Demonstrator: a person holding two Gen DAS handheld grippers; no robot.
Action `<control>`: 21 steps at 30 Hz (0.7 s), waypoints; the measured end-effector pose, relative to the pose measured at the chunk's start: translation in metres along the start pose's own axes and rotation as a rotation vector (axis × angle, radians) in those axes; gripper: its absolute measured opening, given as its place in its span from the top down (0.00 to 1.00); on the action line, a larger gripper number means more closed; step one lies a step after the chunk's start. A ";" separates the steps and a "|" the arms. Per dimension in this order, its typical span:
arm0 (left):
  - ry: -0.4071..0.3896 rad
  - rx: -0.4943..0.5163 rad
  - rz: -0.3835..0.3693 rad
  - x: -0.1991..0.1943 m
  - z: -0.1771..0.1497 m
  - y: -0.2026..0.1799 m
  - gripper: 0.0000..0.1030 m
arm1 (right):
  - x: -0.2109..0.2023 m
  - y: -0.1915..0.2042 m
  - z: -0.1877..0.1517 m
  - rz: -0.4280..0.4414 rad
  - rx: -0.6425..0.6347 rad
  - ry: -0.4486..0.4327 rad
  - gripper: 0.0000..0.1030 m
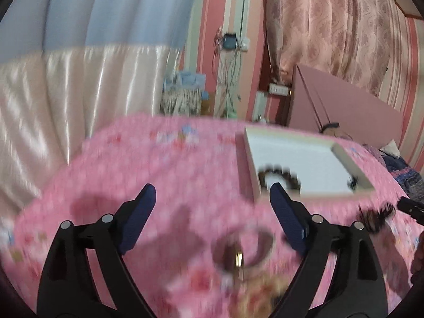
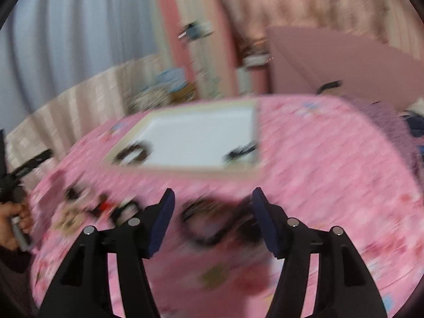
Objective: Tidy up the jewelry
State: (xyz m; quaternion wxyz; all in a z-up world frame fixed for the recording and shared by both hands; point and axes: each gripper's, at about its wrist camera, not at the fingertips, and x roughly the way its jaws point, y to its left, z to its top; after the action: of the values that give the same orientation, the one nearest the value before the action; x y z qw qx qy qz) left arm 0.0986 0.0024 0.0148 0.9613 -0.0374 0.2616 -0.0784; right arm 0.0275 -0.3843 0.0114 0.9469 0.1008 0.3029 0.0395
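Left gripper (image 1: 212, 198): jaws wide, empty, above pink cloth (image 1: 159, 164). Right gripper (image 2: 213, 204): jaws apart, empty, over blurred dark bracelet (image 2: 209, 225). White tray (image 1: 352, 161) beyond, holding beaded bracelet (image 1: 281, 176) in its near corner.

I take the tray (image 1: 352, 159) as my landmark; it sits on the bedspread (image 1: 164, 164). Inside it, a beaded bracelet (image 1: 281, 176) lies in the near left corner and a smaller dark piece (image 1: 352, 181) in the near right corner. Before the tray, on the cloth, a bangle (image 1: 246, 251) lies toward the left, a dark chain loop (image 2: 212, 222) straight ahead of its front edge. More loose pieces (image 2: 79, 206) lie left of that loop. Behind the tray hang curtains (image 1: 331, 26).
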 end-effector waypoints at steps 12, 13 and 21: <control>0.133 -0.006 -0.020 0.016 -0.050 -0.011 0.16 | 0.070 0.043 -0.021 -0.082 -0.112 0.201 0.72; 0.141 0.001 -0.022 0.018 -0.050 -0.012 0.16 | 0.074 0.043 -0.023 -0.092 -0.111 0.221 0.73; 0.141 0.120 -0.098 0.013 -0.051 -0.047 0.16 | 0.069 0.037 -0.021 -0.118 -0.099 0.176 0.95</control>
State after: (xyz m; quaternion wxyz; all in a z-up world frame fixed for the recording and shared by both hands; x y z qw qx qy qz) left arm 0.0779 -0.0479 -0.0301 0.9360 0.0132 0.3212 -0.1433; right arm 0.0709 -0.3350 -0.0360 0.9211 0.0318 0.3881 0.0074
